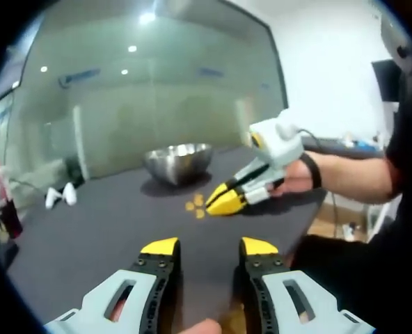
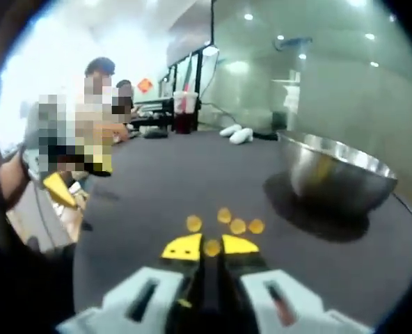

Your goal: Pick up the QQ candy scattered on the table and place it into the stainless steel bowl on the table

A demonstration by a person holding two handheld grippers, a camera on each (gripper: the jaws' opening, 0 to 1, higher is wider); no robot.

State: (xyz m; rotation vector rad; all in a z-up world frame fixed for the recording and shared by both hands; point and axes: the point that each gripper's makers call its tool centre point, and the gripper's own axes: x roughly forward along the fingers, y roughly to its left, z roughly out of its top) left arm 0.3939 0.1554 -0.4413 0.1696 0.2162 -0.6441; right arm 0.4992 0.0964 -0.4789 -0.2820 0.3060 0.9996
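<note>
Several yellow QQ candies (image 2: 238, 226) lie in a small cluster on the dark table (image 2: 143, 202), just left of the stainless steel bowl (image 2: 338, 174). My right gripper (image 2: 211, 248) is down at the table with its yellow tips closed in on one candy (image 2: 211, 247) at the near edge of the cluster. In the left gripper view, the right gripper (image 1: 216, 202) reaches in from the right, held by a person's hand. Its tips touch the candies (image 1: 195, 206) in front of the bowl (image 1: 179, 161). My left gripper (image 1: 209, 247) hovers open over the table, holding nothing.
A cup of red drink (image 2: 184, 111) and two white objects (image 2: 235, 133) stand at the table's far side. The table edge (image 1: 310, 216) runs close on the right, by the person's body. People sit beyond the table (image 2: 101, 76). A glass wall stands behind.
</note>
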